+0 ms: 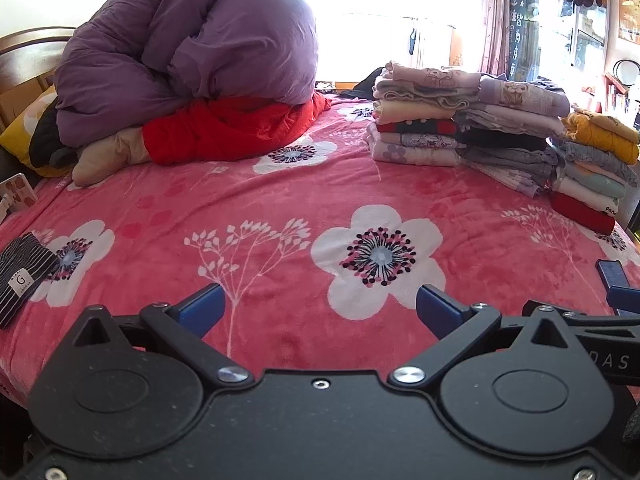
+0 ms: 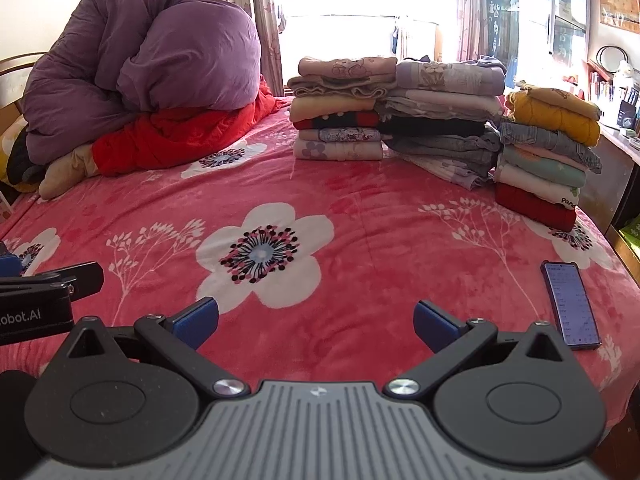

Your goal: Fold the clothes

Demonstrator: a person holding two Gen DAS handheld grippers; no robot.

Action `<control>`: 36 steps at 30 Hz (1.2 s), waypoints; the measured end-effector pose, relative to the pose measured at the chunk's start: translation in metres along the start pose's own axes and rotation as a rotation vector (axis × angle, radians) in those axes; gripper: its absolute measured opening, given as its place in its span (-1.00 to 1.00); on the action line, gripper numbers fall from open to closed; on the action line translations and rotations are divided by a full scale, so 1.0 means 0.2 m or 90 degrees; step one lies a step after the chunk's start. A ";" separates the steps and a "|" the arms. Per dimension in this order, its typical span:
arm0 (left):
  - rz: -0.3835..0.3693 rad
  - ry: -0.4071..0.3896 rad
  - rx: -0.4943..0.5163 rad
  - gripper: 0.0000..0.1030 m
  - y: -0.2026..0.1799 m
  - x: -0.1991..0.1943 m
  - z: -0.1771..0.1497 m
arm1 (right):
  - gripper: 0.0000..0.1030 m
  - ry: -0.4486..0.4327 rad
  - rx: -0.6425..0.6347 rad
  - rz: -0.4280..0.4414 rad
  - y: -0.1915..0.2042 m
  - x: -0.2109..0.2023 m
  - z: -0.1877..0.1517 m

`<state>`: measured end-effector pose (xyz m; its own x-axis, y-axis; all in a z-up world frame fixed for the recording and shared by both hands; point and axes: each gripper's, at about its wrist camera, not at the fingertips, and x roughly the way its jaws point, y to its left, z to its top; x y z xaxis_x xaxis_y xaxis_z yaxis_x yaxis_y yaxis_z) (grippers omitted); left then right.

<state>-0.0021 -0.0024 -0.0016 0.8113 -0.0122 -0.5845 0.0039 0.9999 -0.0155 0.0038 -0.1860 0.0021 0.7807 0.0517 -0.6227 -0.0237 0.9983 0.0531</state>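
Presently both tools are held low over the bed [image 1: 280, 200], side by side. The left hand-held gripper [image 1: 320, 312] is spread as wide as it goes, with nothing between its blue pads but the floral blanket; the right hand-held gripper [image 2: 316, 320] is spread equally wide and is likewise empty. Just beside the right one a phone [image 2: 570, 304] is lying on the blanket, and near the left one a dark striped folded cloth [image 1: 22, 272] is seen at the bed's edge. Farther off, three stacks of folded clothes [image 2: 440, 120] are ranged along the far right of the bed, and a purple quilt [image 1: 180, 52] is heaped over a red one [image 1: 224, 128] at the headboard end. No loose garment is spread out within reach, so the folding is judged nearly or wholly finished. Risks can be foreseen: the tall stacks could be toppled by a careless reach, and the phone could be knocked off by the right tool.
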 end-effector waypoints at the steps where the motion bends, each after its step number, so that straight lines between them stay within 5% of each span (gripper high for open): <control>1: -0.004 0.002 0.001 0.99 -0.01 0.00 -0.01 | 1.00 0.001 0.000 -0.001 0.00 0.00 0.01; 4: -0.012 0.033 -0.011 0.99 0.03 0.05 0.01 | 1.00 0.001 0.004 -0.001 0.01 0.00 0.05; 36: -0.006 0.055 0.014 0.99 -0.05 0.18 -0.10 | 1.00 0.058 0.034 0.005 -0.06 0.15 -0.07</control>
<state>0.0165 -0.0136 -0.0387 0.7572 -0.0210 -0.6528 0.0241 0.9997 -0.0042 0.0190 -0.1961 -0.0275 0.7209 0.0646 -0.6901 0.0047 0.9952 0.0981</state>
